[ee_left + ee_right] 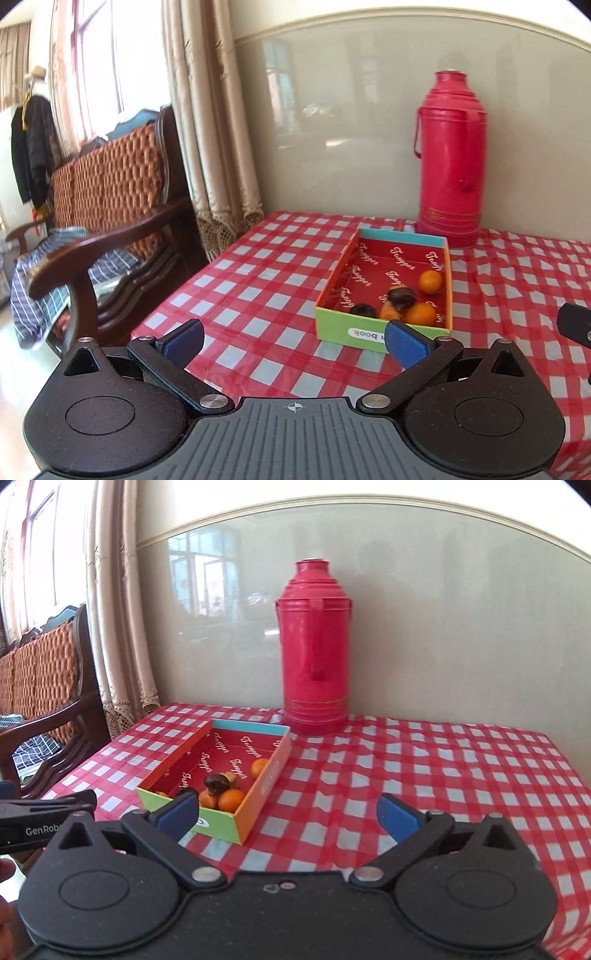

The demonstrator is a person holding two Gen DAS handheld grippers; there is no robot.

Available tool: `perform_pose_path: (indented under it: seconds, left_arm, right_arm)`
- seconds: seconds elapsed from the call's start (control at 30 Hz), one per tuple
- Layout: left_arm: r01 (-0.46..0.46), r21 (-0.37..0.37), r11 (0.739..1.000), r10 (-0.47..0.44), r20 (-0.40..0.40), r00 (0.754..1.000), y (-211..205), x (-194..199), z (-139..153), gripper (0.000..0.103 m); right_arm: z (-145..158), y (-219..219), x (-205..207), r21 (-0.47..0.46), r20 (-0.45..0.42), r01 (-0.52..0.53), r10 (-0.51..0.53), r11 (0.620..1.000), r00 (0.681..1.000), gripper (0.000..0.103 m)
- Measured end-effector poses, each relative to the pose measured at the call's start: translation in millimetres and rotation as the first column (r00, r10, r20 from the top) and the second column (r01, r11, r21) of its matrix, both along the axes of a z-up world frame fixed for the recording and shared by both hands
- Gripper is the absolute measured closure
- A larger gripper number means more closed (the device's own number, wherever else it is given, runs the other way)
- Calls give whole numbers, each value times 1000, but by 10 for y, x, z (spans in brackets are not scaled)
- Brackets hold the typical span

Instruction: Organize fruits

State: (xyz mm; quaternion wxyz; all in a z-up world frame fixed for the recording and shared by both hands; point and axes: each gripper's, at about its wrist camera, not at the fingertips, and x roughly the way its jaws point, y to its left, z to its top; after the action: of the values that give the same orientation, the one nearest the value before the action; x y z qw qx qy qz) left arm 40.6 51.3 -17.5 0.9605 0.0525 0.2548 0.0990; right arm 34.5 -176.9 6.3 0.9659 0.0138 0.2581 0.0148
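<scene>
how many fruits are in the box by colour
orange fruits: 3
dark brown fruits: 2
total: 5, all inside the box; more may be hidden behind its near wall

Left gripper (294, 341): black body, ribbed grey centre plate with crosshair mark, round silver pivot screws, blue pads (404, 341). Right gripper (286, 814): matching black housing, blue-padded fingers (395, 816).

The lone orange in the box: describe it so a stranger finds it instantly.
Start at the tall red thermos by the wall; the open cardboard box lies just before it. The lone orange sits against the box's right wall, apart from the clustered fruit nearer the green end.
</scene>
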Motion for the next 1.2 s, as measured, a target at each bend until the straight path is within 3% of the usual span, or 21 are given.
perform_pose_path:
  seconds: [0.3, 0.77, 1.2]
  left_arm:
    - [55, 7, 998, -55, 42, 998, -212, -172, 217, 0]
    - [34, -2, 999, -34, 47, 998, -212, -166, 213, 0]
    - [70, -15, 997, -70, 19, 997, -229, -131, 189, 0]
  right_arm:
    - [95, -91, -110, 15, 27, 18, -18, 1000, 999, 6]
    - [79, -62, -103, 36, 25, -1, 0, 999, 1000, 6]
    - [79, -32, -91, 35, 23, -5, 4, 999, 1000, 6]
